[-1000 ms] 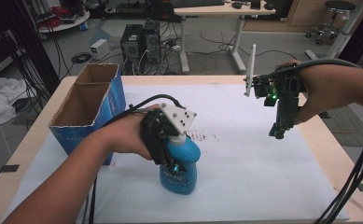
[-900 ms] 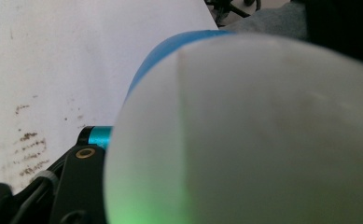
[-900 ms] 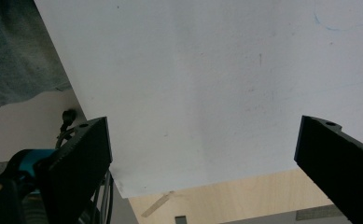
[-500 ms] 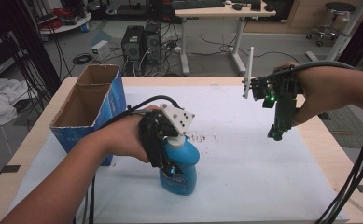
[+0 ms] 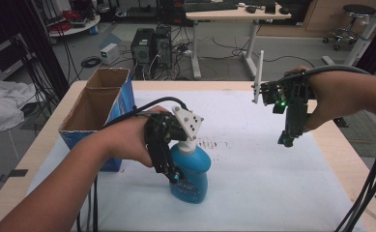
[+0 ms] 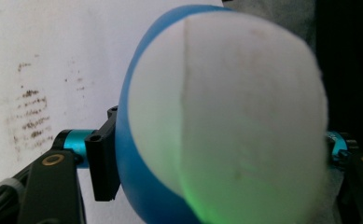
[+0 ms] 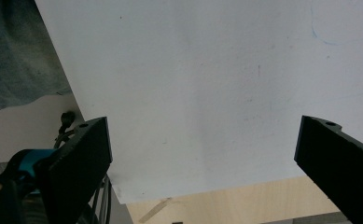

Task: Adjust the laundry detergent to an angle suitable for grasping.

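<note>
A blue bottle with a white top stands on the white sheet near the table's front. My left gripper reaches down over it from the left. Its jaws have just been opening, with the bottle between them. The left pad lies beside the bottle's blue side, and the other jaw is mostly hidden behind it. My right gripper hangs above the sheet at the right, pointing down. In the right gripper view that right gripper is open, with bare sheet between its jaws.
An open blue cardboard box stands at the table's left edge, just behind my left forearm. Dark smudges mark the sheet behind the bottle. The wooden table edge lies just past the sheet. Cables trail from both grippers.
My left gripper has shifted slightly over the bottle, which stays upright in the same spot. The right gripper has kept still.
</note>
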`<state>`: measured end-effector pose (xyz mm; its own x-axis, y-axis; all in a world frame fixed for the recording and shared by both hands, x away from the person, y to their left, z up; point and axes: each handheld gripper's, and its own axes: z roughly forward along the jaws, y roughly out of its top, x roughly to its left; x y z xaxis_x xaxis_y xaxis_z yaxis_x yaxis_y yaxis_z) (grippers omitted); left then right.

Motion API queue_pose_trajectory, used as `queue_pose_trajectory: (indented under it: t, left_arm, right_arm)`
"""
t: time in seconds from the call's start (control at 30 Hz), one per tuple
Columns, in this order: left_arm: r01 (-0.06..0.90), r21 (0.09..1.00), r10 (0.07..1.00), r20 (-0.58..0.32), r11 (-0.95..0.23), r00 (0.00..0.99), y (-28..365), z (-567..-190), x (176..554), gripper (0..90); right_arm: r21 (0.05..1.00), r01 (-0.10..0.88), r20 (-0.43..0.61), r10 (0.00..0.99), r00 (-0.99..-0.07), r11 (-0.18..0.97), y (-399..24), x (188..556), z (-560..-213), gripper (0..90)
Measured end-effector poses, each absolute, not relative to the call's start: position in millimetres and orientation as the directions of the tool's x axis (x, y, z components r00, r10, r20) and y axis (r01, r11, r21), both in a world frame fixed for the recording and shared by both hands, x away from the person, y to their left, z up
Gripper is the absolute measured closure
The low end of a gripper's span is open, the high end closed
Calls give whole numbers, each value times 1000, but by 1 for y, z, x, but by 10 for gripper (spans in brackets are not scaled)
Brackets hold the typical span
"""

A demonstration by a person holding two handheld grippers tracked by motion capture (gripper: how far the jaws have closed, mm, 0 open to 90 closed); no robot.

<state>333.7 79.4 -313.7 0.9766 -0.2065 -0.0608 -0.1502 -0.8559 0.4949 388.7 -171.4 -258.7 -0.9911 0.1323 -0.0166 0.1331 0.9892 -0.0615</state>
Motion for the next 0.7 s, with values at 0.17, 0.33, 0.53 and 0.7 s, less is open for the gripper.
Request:
queue_pose_trajectory:
  t: [0.17, 0.33, 0.53, 0.7]
  left_arm:
    - [-136, 458, -182, -59, -879, 982, 83, -306, 332, 227]
    - [-111, 391, -146, -61, -914, 987, 89, -295, 332, 184]
    - [-66, 310, -89, -61, -948, 994, 100, -280, 331, 143]
    - [-23, 257, -42, -68, -966, 997, 109, -271, 333, 108]
  right_arm:
    - [-59, 129, -15, 128, -992, 990, -169, 389, -257, 31]
    - [-56, 122, -16, 121, -993, 991, -168, 389, -258, 30]
    - [-58, 123, -15, 122, -992, 991, -167, 390, -258, 30]
    - [-49, 118, -14, 118, -993, 992, -165, 389, -258, 30]
